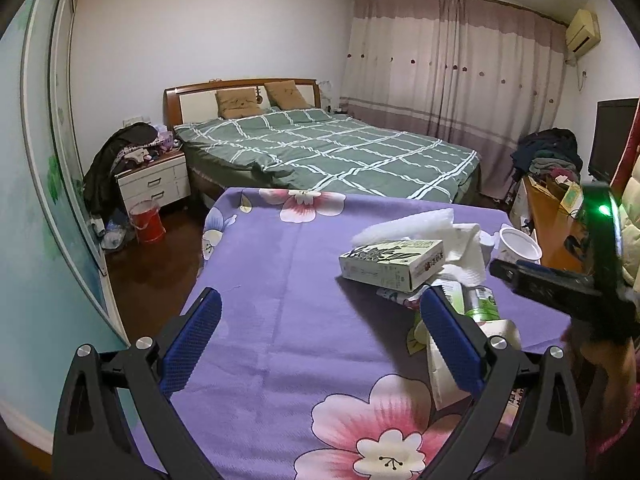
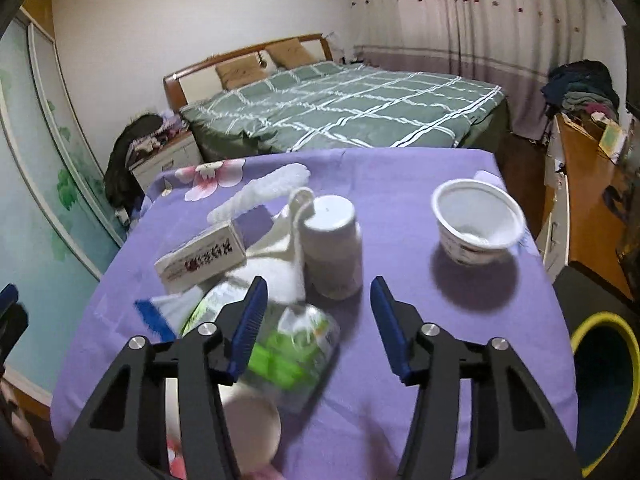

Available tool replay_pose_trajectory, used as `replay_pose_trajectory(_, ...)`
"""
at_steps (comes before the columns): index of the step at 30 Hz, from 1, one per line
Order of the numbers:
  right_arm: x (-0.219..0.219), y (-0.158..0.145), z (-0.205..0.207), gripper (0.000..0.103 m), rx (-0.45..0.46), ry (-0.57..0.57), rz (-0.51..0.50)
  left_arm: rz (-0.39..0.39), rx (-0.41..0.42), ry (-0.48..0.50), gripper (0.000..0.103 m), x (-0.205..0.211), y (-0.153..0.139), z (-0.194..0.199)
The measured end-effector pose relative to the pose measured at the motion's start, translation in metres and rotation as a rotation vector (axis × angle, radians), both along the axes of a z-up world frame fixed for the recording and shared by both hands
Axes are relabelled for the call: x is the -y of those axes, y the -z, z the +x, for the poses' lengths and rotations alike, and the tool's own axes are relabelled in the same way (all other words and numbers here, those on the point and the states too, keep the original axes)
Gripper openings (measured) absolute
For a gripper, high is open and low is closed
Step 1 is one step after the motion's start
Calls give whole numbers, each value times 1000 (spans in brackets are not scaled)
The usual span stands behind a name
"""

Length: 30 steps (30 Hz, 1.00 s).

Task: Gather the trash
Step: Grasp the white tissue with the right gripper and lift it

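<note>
Purple flowered cloth (image 2: 400,208) covers the table, trash heaped on its middle. Right gripper (image 2: 319,294) hangs over the pile, blue pads apart, nothing pinched; white bottle (image 2: 332,246) stands upright just beyond the gap. Left pad of it sits over a crumpled clear wrapper with green print (image 2: 288,352), blurred, can't tell if touching. Small carton box (image 2: 200,260) lies tilted on white tissue (image 2: 272,268), left of the bottle. White foam sheet (image 2: 260,192) behind the box. Empty white cup (image 2: 476,220) stands alone on the right side of the cloth, well apart from the heap. Bin with yellow rim (image 2: 600,384) at the table's right edge, low.

Left gripper (image 1: 320,304) wide apart, empty, over bare cloth; its right pad is near the edge of the same heap, box (image 1: 392,264) just past it. Right gripper's body (image 1: 560,280) shows at the far right of that view. Bed with green checked cover (image 1: 328,152) behind the table.
</note>
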State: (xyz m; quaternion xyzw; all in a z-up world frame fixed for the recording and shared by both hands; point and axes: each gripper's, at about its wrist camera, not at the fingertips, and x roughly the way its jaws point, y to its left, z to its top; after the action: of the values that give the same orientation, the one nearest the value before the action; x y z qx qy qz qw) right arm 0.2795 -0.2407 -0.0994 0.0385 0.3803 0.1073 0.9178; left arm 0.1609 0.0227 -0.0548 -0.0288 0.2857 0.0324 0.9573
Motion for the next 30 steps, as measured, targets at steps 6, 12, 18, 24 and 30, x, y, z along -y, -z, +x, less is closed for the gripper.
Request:
replay_pose_trajectory(6,-13,19,28,22,-82,-26,-22,0,-14,3,98,0,5,4)
replay_pose_trajectory(12,-7,10,19,2,-53,-41,0,1,-17,12,98,2,6,7)
replay_pose_trajectory(18,10,-21,-11,2,20,-50,74,4,-16,12,98,2,7,7)
replay_pose_trajectory(24,35,-62,-49,2,131,-36,129,10,-13,28,98,10,6,7)
replay_pose_trajectory(30,74,-84,-86,2,204,25,168,19,-13,51,98,20,4,4)
